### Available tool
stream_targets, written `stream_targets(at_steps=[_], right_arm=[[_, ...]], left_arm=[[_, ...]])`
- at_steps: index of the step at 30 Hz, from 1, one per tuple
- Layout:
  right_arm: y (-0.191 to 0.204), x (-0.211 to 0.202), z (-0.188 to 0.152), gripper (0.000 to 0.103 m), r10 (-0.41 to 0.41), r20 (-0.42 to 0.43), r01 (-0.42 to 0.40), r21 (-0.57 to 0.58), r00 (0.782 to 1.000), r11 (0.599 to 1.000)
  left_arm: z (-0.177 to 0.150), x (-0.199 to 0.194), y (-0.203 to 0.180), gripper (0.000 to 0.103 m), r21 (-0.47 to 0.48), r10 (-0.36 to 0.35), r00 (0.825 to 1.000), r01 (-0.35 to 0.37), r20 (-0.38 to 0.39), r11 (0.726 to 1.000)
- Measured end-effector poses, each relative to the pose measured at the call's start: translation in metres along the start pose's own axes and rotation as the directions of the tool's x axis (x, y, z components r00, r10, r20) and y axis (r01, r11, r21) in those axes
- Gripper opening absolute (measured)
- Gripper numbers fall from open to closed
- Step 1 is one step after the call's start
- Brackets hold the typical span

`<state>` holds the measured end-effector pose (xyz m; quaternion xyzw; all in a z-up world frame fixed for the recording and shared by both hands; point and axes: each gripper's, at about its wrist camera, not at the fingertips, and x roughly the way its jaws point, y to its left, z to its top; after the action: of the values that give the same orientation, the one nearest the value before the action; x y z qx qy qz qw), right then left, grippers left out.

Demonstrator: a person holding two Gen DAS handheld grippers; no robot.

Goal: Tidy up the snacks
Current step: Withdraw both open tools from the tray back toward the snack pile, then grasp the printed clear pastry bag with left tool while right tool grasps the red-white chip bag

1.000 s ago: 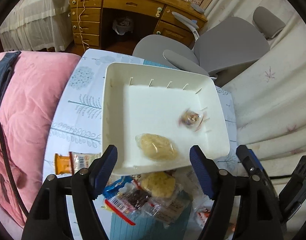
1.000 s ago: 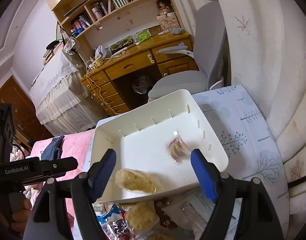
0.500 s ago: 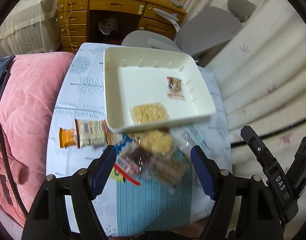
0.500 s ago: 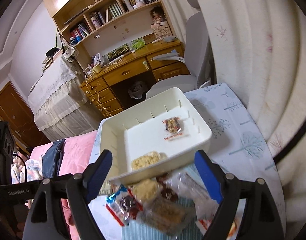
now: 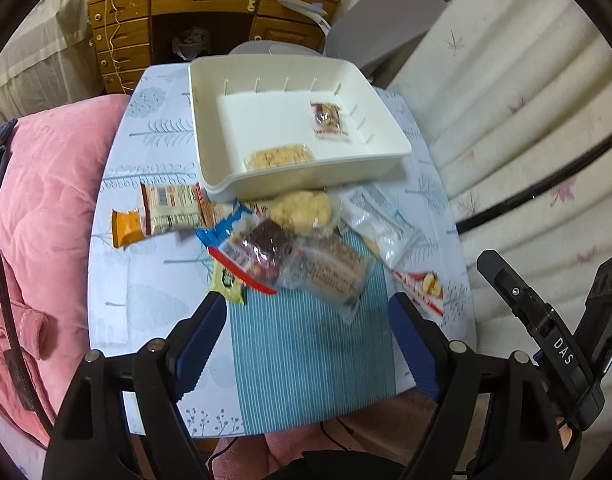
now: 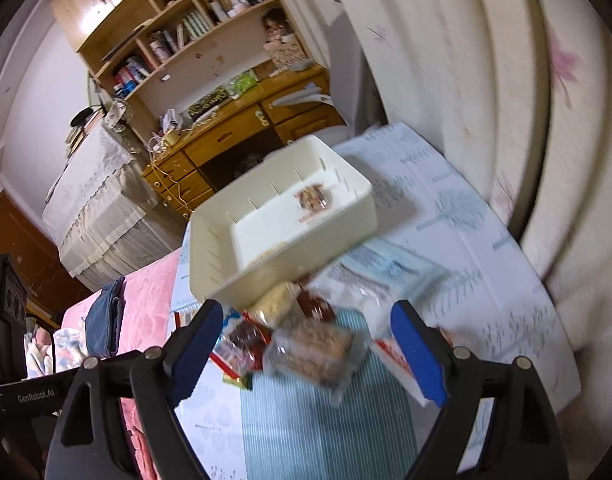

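Left gripper (image 5: 307,344) is seen at lower centre of its frame, blue pads (image 5: 198,346) spread wide, nothing held between them. Right gripper (image 6: 306,354) is likewise spread apart at lower centre of its own frame, nothing held. Just above both, a pile of snack packets (image 5: 306,248) is seen mid-frame on a teal striped mat (image 5: 309,352), laid over a pale tree-print tablecloth (image 5: 146,292). A clear-wrapped brown bar (image 5: 333,272) is lying nearest the pads, a blue-edged dark snack pack (image 5: 254,252) to its left, a pale crumbly cake (image 5: 302,210) above it. An orange-ended wrapper (image 5: 158,214) is set at left of the pile, a white packet (image 5: 379,220) at right. Above the pile, upper centre, a white tray (image 5: 210,128) is placed; two items are held in it: a small red-printed packet (image 5: 327,122) at its upper right, a tan wrapped cake (image 5: 280,156) at its near edge. A pink quilt (image 5: 42,208) is seen at frame left, a wooden desk (image 5: 210,4) at top
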<state>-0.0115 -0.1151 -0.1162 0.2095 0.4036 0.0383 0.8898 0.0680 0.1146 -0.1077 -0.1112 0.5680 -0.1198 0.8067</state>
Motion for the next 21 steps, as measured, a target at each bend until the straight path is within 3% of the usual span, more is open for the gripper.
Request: stream_targets(at_steps=[11, 21], right_arm=[[-0.042, 0.002, -0.046, 0.087, -0.005, -0.128, 0.027, 0.168, 0.992, 0.985], [-0.080, 0.014, -0.074, 0.090, 0.067, -0.197, 0.015, 0.388, 0.978, 0.922]], left_arm=[[-0.020, 0.022, -0.011, 0.090, 0.084, 0.030, 0.997, -0.024, -0.068, 0.996], [-0.022, 0.055, -0.034, 0.092, 0.184, 0.065, 0.988, -0.039, -0.137, 0.982]])
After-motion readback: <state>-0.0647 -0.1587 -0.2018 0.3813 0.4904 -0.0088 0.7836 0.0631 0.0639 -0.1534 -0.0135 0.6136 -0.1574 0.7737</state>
